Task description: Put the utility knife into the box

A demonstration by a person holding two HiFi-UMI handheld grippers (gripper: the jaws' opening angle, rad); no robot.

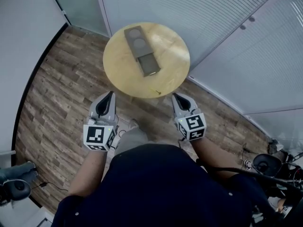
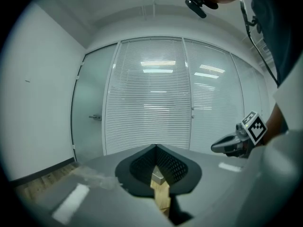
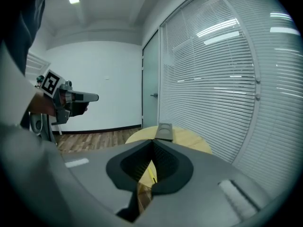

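The wood-plank floor (image 1: 57,89) runs under everything, with blinds-covered glass walls (image 1: 213,13) curving round the far side. Ahead of me stands the round wooden table (image 1: 120,65). On it lies the long grey box (image 1: 142,48), two round hollows in its far half and its inner tray drawn out toward my side.

I hold both tongs in the air on my side of the table, short of its near rim, well apart from each other. My left tongs (image 1: 110,94) are pressed together with nothing between them, the tips meeting in their own view (image 2: 156,146). My right tongs (image 1: 174,96) are likewise closed tight and empty (image 3: 152,142).

The utility knife (image 1: 155,91) is a slim yellow sliver lying on the table right at the near rim, outside the box and on my side of it. It sits between my two tongs, nearer the right ones and just to their left – touching neither. In the right gripper view it shows as a thin yellow line (image 3: 152,174) just below the closed tips
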